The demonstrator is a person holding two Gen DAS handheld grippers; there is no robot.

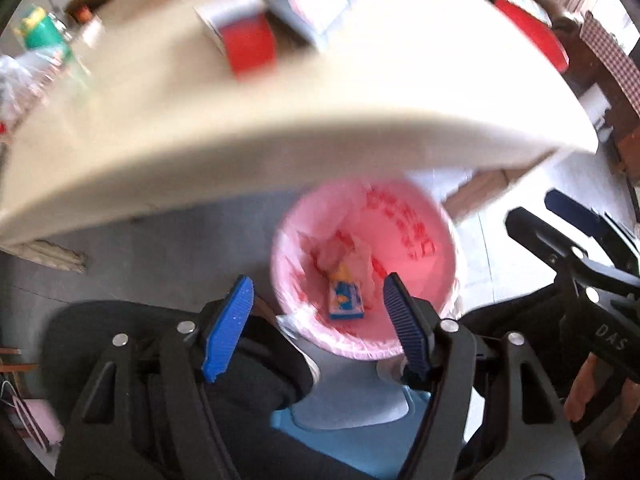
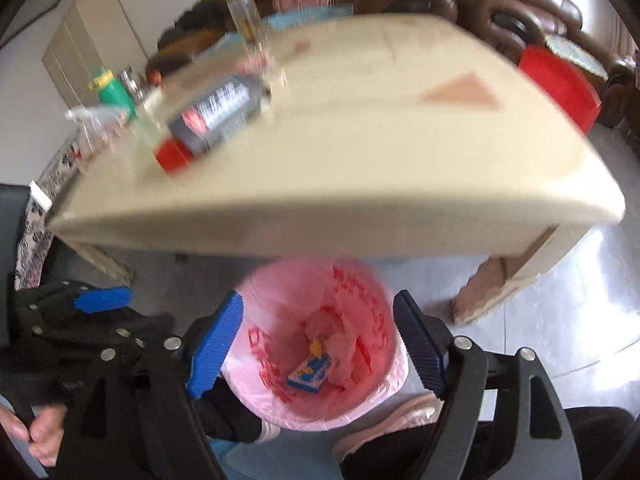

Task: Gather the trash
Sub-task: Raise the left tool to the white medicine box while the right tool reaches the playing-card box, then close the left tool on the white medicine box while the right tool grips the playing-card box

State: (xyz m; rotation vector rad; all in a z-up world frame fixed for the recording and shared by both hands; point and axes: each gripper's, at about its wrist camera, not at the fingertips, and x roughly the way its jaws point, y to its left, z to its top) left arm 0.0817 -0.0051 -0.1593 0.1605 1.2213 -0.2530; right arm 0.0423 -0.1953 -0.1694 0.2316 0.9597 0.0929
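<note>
A bin with a pink liner [image 1: 400, 232] stands on the floor under the table's near edge. Inside it lie a small blue and yellow box [image 1: 346, 298] and crumpled wrappers. My left gripper [image 1: 317, 280] hangs open above the bin, with nothing between its blue pads. In the right wrist view the same bin [image 2: 360, 292] and box [image 2: 310, 372] sit between the fingers of my right gripper [image 2: 319, 296], which is open and empty. Each gripper shows at the edge of the other's view: the right gripper [image 1: 540, 210] and the left gripper's pad [image 2: 104, 300].
The cream table [image 2: 360, 180] carries a grey packet [image 2: 218, 110], a red-and-white box [image 1: 244, 40], a glass bottle [image 2: 248, 20] and a green bottle [image 2: 114, 90]. A red stool [image 2: 560, 84] stands beyond it. A person's shoe [image 2: 384, 424] rests by the bin.
</note>
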